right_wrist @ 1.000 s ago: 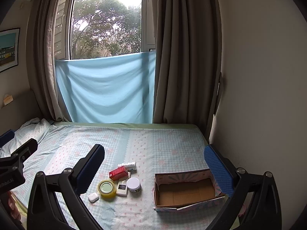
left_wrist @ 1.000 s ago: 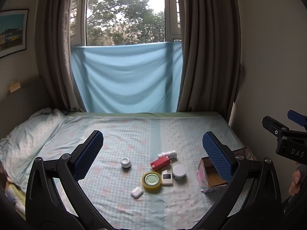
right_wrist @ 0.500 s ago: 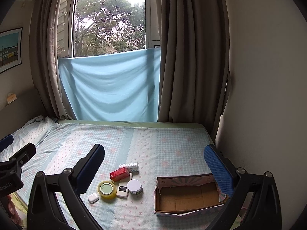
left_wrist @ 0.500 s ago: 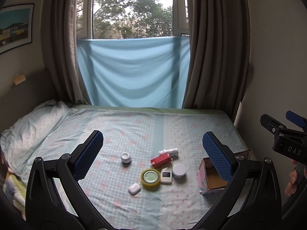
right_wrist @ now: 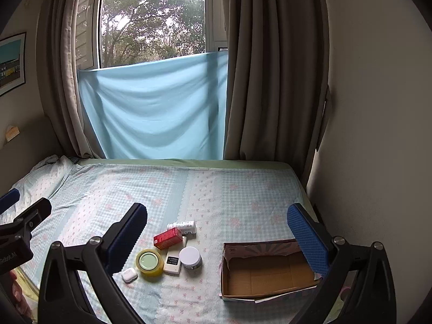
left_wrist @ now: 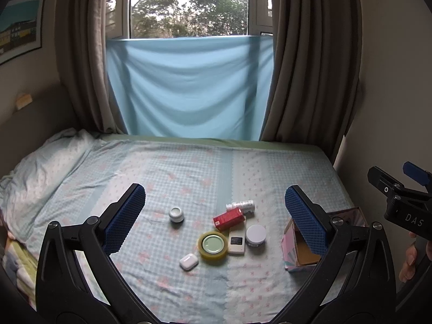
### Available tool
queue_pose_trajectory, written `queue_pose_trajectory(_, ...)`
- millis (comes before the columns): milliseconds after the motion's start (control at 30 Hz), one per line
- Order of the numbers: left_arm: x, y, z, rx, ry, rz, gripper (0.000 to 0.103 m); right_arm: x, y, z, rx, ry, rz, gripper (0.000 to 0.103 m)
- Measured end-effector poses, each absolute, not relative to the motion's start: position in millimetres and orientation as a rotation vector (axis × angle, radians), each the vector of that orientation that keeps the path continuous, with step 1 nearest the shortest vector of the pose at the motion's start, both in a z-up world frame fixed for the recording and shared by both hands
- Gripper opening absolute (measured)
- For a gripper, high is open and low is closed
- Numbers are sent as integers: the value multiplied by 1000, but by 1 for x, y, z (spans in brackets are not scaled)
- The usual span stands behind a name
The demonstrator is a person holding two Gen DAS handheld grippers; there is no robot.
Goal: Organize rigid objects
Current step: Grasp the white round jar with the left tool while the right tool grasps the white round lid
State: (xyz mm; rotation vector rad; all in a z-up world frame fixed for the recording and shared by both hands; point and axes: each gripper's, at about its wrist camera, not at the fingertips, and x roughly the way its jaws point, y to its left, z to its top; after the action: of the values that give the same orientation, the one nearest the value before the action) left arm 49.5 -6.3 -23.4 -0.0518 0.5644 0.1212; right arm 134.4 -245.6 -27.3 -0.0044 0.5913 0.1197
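Both grippers hang above the bed (left_wrist: 189, 167) with jaws spread wide and nothing between them: the left gripper (left_wrist: 214, 213) and the right gripper (right_wrist: 216, 232). The items lie in a loose cluster on the checked sheet. A red box (left_wrist: 229, 218) lies flat, its long axis slanting up to the right, touching a white bottle (left_wrist: 241, 205) on its side behind it. Just in front sit a tape roll (left_wrist: 213, 245), a white remote (left_wrist: 237, 240) pointing away, and a white jar (left_wrist: 256, 235). An earbud case (left_wrist: 189, 261) lies beside the tape; a small jar (left_wrist: 176, 214) stands apart on the left. The open cardboard box (right_wrist: 267, 270) rests to the right.
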Motion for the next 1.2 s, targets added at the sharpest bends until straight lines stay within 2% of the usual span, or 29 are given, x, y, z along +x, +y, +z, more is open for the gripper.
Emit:
queue_pose_trajectory(400,159,101,-106,-59,752,84,103,211,-176,-118,73,821,26,103)
queue_pose_trajectory(733,271,178,-259,-43,962,47,103,278,-124,-241,199,963,-118,103)
queue_pose_trajectory(1000,330,180,-390,-18,1104,-12,103,308,-115,-349,239,1047,-250,103)
queue_pose_trajectory(1167,345,178,-441,-2,1165,-34,103,318,-129,-402,262,1113,-344,103)
queue_pose_trajectory(1200,348,177,-448,2,1177,-34,102,320,-132,-411,273,1130,-359,99)
